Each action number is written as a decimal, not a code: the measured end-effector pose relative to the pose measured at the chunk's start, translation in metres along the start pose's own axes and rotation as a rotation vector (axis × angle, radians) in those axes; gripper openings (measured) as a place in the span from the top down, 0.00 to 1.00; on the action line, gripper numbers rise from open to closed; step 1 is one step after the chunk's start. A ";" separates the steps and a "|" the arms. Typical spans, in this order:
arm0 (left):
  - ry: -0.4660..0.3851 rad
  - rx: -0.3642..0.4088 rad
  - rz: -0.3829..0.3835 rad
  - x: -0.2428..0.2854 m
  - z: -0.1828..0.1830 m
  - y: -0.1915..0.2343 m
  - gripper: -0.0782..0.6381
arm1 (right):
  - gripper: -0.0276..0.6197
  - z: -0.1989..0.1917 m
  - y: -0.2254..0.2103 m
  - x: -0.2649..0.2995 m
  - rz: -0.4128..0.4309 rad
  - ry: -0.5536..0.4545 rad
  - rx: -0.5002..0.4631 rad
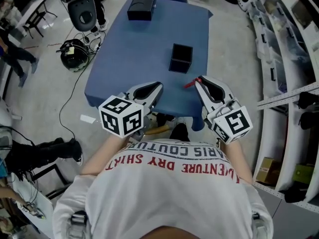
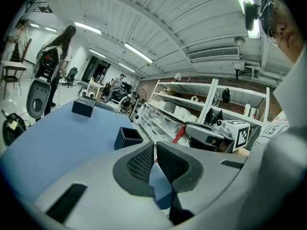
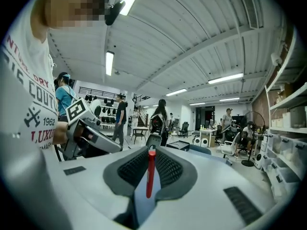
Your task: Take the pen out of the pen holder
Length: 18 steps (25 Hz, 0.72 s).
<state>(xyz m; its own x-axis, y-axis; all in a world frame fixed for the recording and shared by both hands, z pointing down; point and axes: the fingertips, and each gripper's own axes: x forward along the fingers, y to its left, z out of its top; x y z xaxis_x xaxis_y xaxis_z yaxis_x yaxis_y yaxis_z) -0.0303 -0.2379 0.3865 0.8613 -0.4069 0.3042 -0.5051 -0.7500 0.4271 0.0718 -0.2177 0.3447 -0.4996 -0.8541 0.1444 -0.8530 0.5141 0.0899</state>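
Blue table (image 1: 144,54) in workshop: pen holder (image 1: 180,59), perhaps a black case (image 1: 141,6)

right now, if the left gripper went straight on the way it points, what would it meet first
Likely the blue table top, just short of the black pen holder; depth is hard to judge.

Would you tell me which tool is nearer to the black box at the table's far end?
Left. In the head view the left tool lies almost directly below the black box; the right tool, gripping the red pen, is further right.
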 end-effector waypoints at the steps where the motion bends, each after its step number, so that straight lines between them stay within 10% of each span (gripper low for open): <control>1: 0.003 0.003 -0.006 0.000 -0.002 -0.002 0.84 | 0.87 -0.002 0.002 -0.003 -0.004 0.002 0.010; 18: 0.024 0.011 -0.042 -0.006 -0.014 -0.010 0.84 | 0.87 -0.014 0.017 -0.016 -0.031 0.012 0.052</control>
<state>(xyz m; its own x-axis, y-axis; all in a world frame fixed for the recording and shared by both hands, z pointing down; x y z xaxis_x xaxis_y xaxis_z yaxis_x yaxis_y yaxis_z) -0.0312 -0.2206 0.3923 0.8802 -0.3621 0.3067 -0.4677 -0.7718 0.4309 0.0677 -0.1942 0.3574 -0.4712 -0.8684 0.1544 -0.8749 0.4824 0.0435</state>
